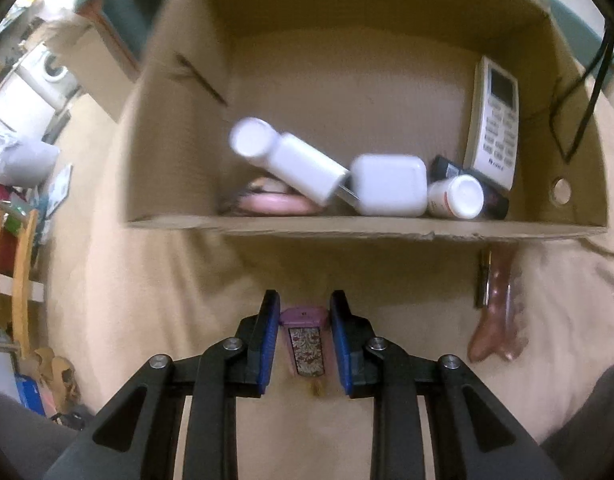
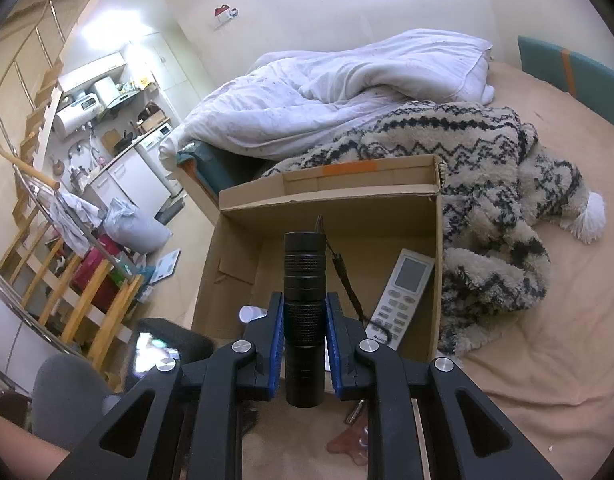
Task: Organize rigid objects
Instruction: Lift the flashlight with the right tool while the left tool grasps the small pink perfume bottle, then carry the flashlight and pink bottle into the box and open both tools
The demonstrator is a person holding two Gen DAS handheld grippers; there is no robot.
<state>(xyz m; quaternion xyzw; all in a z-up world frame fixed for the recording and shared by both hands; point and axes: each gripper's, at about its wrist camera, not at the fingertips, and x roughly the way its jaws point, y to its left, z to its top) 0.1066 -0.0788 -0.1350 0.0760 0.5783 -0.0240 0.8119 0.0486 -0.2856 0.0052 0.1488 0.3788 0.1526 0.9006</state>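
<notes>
l gripper (image 1: 303,340): you're pinching the purple lighter (image 1: 305,338) off the bed, bound for the cardboard box (image 1: 347,226). r gripper (image 2: 305,344): clamped on the black flashlight (image 2: 304,312), held over the box, ready to drop.

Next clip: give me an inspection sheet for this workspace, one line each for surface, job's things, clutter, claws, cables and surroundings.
Surface: beige bedsheet, rumpled.
Job's things: open cardboard box holding a white bottle, white case, pill bottle and remote control; a pink comb lies on the sheet outside it.
Clutter: patterned blanket and white duvet behind the box.
Claws: left claw closed on a small purple case on the sheet; right claw closed on a black flashlight above the box.
Cables: black strap hanging from the flashlight.
Surroundings: wooden stair railing, kitchen area.
</notes>
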